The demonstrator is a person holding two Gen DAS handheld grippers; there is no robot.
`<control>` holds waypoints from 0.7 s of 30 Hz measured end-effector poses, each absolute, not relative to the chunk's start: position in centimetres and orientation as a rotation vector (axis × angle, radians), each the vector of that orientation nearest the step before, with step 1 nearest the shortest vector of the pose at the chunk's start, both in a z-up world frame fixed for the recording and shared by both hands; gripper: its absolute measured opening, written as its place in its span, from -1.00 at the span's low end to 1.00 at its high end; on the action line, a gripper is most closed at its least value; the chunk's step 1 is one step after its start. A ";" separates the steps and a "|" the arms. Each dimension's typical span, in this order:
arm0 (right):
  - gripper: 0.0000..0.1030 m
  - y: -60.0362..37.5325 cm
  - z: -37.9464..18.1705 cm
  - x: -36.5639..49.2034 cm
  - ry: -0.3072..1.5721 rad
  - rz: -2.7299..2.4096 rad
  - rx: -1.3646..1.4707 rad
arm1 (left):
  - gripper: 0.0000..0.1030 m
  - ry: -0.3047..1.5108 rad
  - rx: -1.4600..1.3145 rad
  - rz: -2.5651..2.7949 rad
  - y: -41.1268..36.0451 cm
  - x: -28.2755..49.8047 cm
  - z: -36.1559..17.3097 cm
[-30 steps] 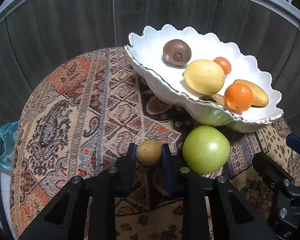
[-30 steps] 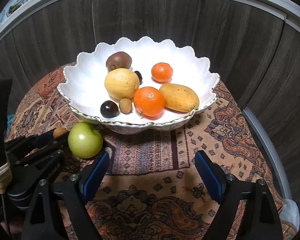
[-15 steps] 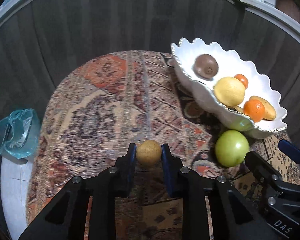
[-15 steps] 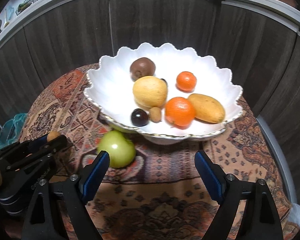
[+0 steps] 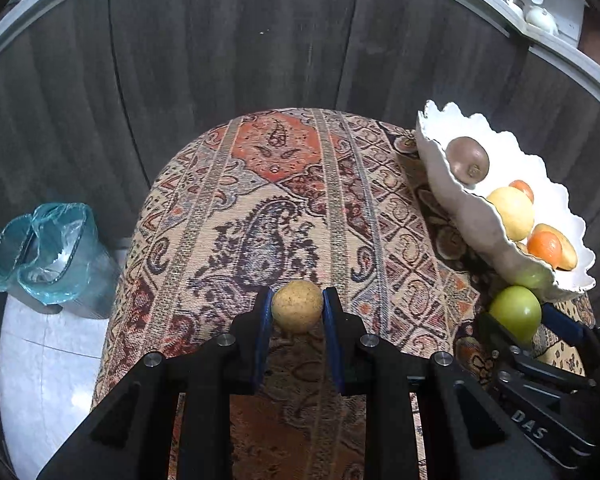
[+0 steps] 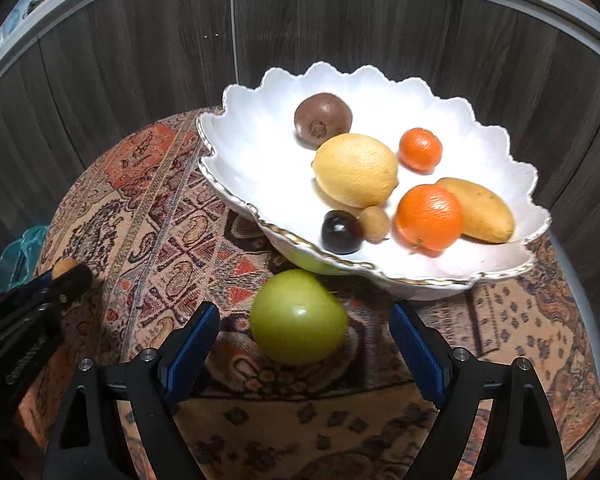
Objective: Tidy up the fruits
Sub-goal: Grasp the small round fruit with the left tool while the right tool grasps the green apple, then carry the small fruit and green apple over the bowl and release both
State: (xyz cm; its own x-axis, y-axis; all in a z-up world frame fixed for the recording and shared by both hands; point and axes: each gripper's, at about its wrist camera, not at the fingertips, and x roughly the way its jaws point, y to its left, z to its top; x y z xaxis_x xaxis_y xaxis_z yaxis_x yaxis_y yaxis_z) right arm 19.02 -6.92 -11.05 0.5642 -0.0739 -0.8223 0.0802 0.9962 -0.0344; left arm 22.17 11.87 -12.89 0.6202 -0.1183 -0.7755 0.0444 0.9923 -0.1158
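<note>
Left wrist view: high, facing cloth (image 5: 292,208), bowl (image 5: 452,196) at right. Right wrist view: close on bowl. Shared: bowl, apple (image 6: 298,316).

"DAS" in white letters on right gripper (image 5: 540,322) body; no other readable text.

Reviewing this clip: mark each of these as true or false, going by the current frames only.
1. The left gripper is shut on the small round tan fruit. True.
2. The round green apple lies inside the white scalloped bowl. False: it sits on the patterned cloth beside the bowl.
3. The right gripper is open, its jaws on either side of the apple. True.
4. The bowl holds only oranges. False: it also holds a large yellow lemon and a brown kiwi, among others.
</note>
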 end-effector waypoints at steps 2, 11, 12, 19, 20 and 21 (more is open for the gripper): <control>0.57 -6.7 -11.6 19.4 0.974 -0.093 0.008 | -0.51 0.897 -0.088 -0.095 12.0 22.3 -12.9; -0.02 -6.8 -12.4 20.0 0.977 -0.094 0.009 | -0.51 0.900 -0.069 -0.101 11.5 22.3 -13.0; -0.02 -6.8 -12.4 19.9 0.975 -0.095 0.010 | -0.51 0.900 -0.068 -0.100 11.4 22.2 -12.9; -0.02 -7.0 -10.9 18.4 0.964 -0.072 0.024 | -0.51 0.901 -0.077 -0.108 10.5 21.0 -11.8; -0.02 -7.2 -10.5 18.0 0.958 -0.069 0.029 | -0.51 0.897 -0.070 -0.110 10.3 20.8 -11.5; -0.02 -7.3 -10.1 17.7 0.952 -0.067 0.032 | -0.51 0.894 -0.065 -0.114 10.0 20.5 -11.2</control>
